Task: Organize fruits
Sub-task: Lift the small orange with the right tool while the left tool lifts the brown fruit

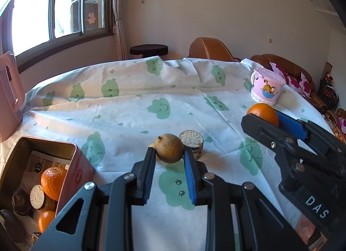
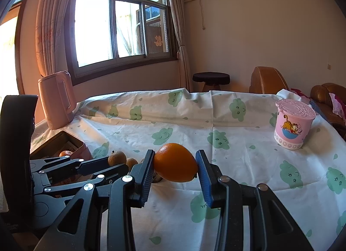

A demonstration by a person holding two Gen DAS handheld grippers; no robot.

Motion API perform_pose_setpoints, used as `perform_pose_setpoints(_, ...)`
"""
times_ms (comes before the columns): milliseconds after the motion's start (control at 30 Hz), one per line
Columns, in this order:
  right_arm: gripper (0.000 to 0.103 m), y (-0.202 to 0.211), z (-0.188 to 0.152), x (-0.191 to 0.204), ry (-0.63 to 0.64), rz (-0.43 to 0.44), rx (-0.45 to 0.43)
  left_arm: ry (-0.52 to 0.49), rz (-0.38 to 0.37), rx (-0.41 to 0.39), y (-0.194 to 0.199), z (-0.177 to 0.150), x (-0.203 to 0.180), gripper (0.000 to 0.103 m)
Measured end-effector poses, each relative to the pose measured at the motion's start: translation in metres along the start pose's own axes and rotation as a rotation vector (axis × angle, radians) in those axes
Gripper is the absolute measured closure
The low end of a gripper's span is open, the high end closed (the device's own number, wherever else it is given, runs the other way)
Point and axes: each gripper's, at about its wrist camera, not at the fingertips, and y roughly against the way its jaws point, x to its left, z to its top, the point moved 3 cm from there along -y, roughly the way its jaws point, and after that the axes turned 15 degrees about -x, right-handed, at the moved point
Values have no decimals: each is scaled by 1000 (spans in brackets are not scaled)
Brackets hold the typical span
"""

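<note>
My left gripper (image 1: 169,153) is shut on a small brown round fruit (image 1: 169,150), held just above the cloth. A cut brown fruit half (image 1: 192,142) lies right behind it. My right gripper (image 2: 175,165) is shut on an orange (image 2: 175,162); the same orange (image 1: 263,113) shows at the right of the left wrist view. A pink open tin (image 1: 76,164) at the lower left holds an orange (image 1: 53,182), several dark fruits and a cut half. In the right wrist view the brown fruit (image 2: 117,157) sits in the left gripper, near the tin (image 2: 74,142).
A white tablecloth (image 1: 134,121) with green cloud prints covers the table. A pink lidded cartoon cup (image 1: 267,88) stands at the far right. A pink kettle (image 2: 57,99) stands at the far left. A brown sofa, a stool and a window lie beyond.
</note>
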Motion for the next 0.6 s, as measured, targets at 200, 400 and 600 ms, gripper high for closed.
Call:
perform_pose_setpoints(200,62,5,2,1,9,-2,-26,-10,12,-38,7,2,0,75)
perform_pose_setpoints(400,62,9,4,3,21,-8,-51,-12,24,-62,11,4,0,75)
perform_pose_setpoints(600,62,13,6,5,33,-12,-77,-15,34,-91,17,6,0,75)
